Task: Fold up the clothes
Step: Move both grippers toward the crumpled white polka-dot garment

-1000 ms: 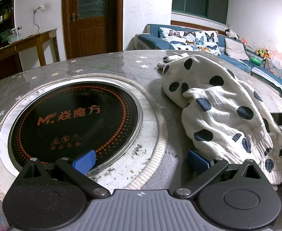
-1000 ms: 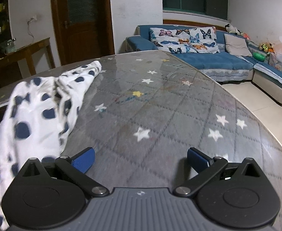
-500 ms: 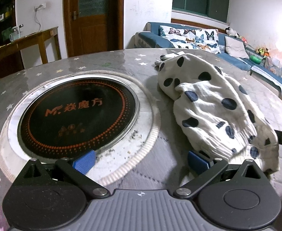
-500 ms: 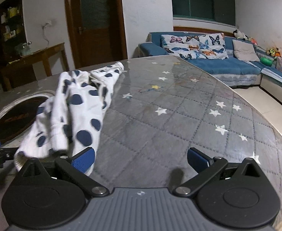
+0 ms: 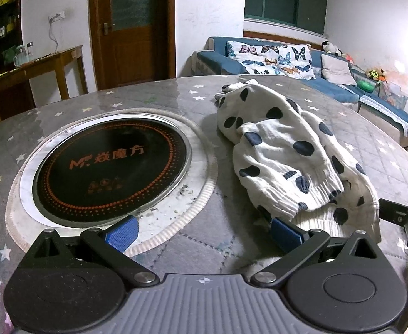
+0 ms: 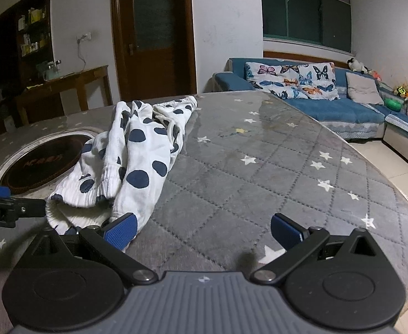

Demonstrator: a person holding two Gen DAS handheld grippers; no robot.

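Crumpled polka-dot garment (image 5: 284,150) on grey star-patterned table (image 5: 176,250) right of inset cooktop (image 5: 112,164), long axis running away toward sofa, cuffed end nearest, left tongs (image 5: 204,231) and right tongs (image 6: 202,229) both spread wide, empty

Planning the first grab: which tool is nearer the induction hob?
Left. The left tool sits at the hob's near rim; the right tool is beyond the garment.

Non-task items: round black induction cooktop (image 5: 112,164) set into grey star-print table cover (image 6: 259,183), ahead-left of the tool; beyond the table a brown wooden door (image 5: 131,27), wooden side table (image 5: 34,69) far left, and blue sofa (image 6: 329,105) with butterfly cushion (image 6: 290,79) ahead-right.
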